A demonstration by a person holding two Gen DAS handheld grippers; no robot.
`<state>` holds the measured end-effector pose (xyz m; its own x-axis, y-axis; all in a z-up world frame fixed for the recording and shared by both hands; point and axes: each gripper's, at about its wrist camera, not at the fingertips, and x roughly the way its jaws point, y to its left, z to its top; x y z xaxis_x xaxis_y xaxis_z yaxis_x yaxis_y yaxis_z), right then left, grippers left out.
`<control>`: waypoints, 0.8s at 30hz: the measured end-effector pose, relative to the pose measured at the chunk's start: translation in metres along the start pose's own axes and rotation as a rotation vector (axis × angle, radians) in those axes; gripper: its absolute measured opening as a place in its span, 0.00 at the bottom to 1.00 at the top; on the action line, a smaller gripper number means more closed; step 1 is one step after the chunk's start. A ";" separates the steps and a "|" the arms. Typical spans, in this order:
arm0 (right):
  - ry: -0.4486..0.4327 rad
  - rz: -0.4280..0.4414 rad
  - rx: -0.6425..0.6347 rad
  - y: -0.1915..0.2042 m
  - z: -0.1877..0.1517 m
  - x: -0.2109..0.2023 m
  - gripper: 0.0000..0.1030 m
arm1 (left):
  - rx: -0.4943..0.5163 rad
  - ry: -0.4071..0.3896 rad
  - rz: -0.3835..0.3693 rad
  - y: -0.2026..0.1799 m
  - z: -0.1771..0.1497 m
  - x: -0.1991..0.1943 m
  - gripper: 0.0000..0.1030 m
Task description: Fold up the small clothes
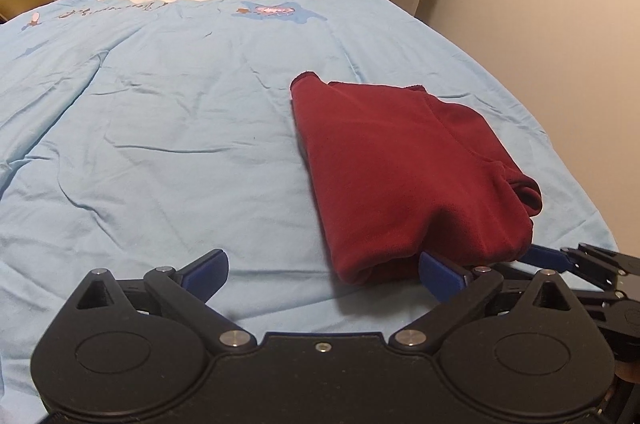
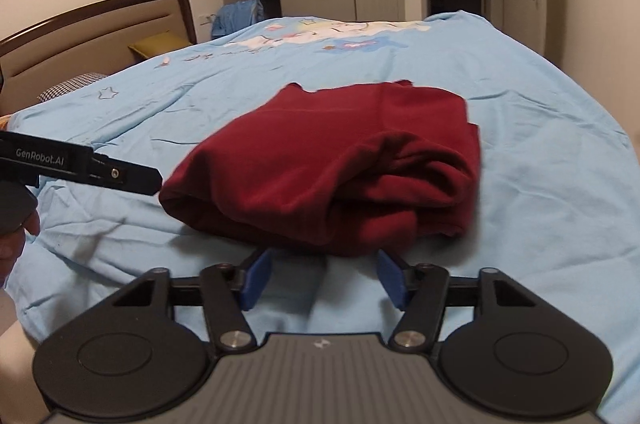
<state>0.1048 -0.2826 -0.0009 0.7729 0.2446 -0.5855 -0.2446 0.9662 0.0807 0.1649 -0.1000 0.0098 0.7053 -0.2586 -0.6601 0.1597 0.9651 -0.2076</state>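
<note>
The dark red fleece garment [image 1: 404, 168], folded into a thick bundle, lies on the light blue bed cover [image 1: 160, 144] just ahead of both sets of fingers. The left gripper [image 1: 322, 272] stands wide and empty, the right gripper [image 2: 322, 278] half-spread and empty at the bundle's near edge. To finish well, I would press the loose rolled end flat and square the edges rather than re-grip.

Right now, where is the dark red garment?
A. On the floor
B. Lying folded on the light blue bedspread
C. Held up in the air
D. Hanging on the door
B: the dark red garment lies folded on the light blue bedspread, with neither hand-held gripper closed on it.
</note>
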 end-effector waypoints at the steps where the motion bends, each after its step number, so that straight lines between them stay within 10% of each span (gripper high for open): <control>1: -0.007 0.000 -0.005 0.002 0.002 0.002 0.51 | -0.001 0.003 0.001 0.001 0.000 0.000 0.99; 6: -0.019 -0.049 -0.071 0.005 0.007 0.005 0.09 | -0.003 0.006 0.003 0.001 0.001 0.000 0.99; 15: -0.001 -0.093 -0.061 -0.002 0.000 0.000 0.10 | -0.093 -0.010 -0.070 0.014 0.007 0.003 0.99; 24: -0.034 -0.137 0.067 -0.032 0.001 -0.027 0.68 | -0.136 -0.021 -0.083 0.023 0.038 0.027 0.99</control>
<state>0.0923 -0.3197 0.0126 0.8159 0.1117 -0.5672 -0.0969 0.9937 0.0563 0.2139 -0.0835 0.0143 0.7077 -0.3353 -0.6218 0.1243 0.9255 -0.3577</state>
